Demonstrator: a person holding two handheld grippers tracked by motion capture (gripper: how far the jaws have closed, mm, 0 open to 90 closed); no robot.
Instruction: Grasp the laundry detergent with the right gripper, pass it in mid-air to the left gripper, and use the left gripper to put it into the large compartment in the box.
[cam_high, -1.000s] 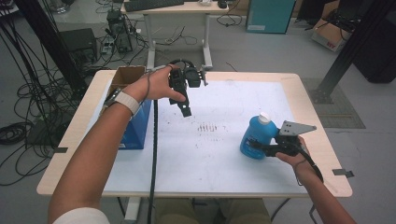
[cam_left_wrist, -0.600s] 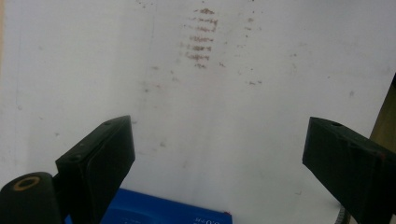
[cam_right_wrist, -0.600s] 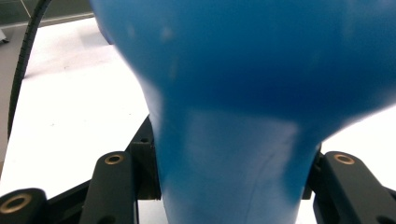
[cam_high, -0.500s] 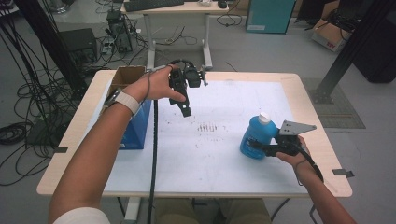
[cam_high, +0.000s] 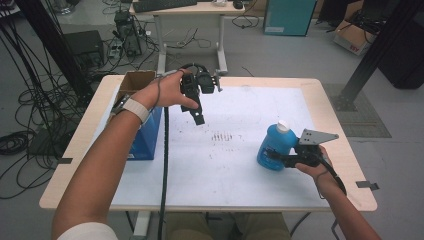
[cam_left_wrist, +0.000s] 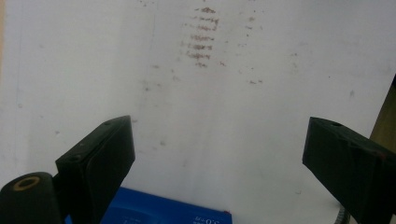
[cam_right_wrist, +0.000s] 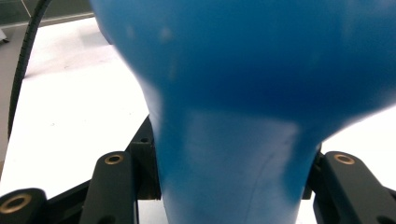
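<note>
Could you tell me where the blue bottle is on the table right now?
In the high view the blue bottle stands near the table's right edge, held between the fingers of the right gripper, right of the brown smudges.

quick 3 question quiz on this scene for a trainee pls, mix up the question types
1. True or false: the right tool is shut on the blue bottle.
2. What lies beneath the left tool? A) a keyboard B) the white table top C) a plate
3. Fill in: the bottle's cap is ____ in colour.

Key: 1 true, its jaws press both sides of the bottle in the right gripper view. 2 B, and the jaws stand wide apart, holding nothing. 3 white.
</note>
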